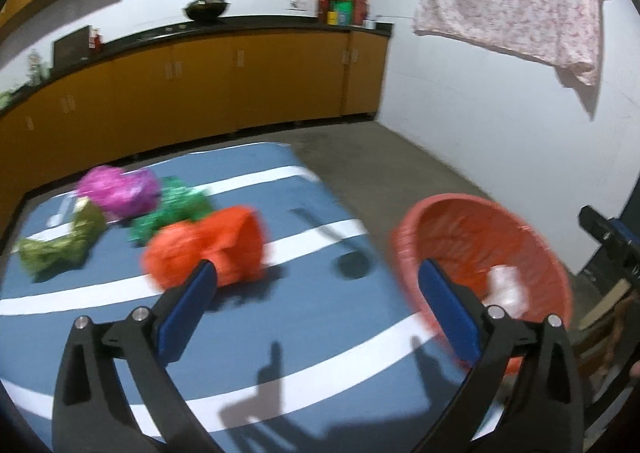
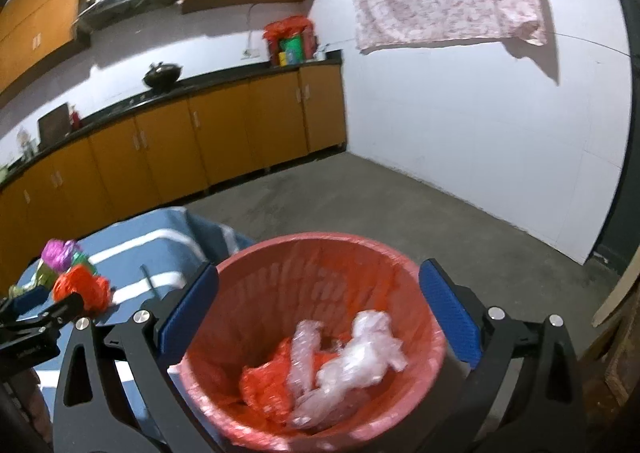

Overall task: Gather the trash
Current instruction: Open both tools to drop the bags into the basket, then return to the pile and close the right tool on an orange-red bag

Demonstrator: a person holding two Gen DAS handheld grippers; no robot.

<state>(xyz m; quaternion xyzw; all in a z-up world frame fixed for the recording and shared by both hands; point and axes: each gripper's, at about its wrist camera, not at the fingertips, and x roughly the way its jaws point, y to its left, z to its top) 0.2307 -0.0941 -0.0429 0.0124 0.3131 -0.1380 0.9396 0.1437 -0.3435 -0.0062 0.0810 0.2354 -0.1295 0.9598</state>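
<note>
A red waste basket point(image 2: 320, 265) with a red liner stands by the table's right edge and holds clear crumpled plastic point(image 2: 352, 361) and an orange scrap point(image 2: 264, 385). It also shows in the left wrist view point(image 1: 476, 245). My right gripper point(image 2: 319, 313) is open and empty above the basket's mouth. My left gripper point(image 1: 318, 313) is open and empty above the blue striped table point(image 1: 304, 317). Crumpled orange point(image 1: 208, 249), green point(image 1: 172, 213), magenta point(image 1: 118, 189) and olive point(image 1: 60, 241) wrappers lie ahead and to its left.
Yellow-brown cabinets point(image 1: 200, 93) with a black counter run along the far wall, with a wok point(image 1: 206, 9) and red bag point(image 1: 340, 1) on top. A floral cloth point(image 1: 512, 1) hangs on the white wall. Grey floor point(image 2: 360, 197) lies beyond the table.
</note>
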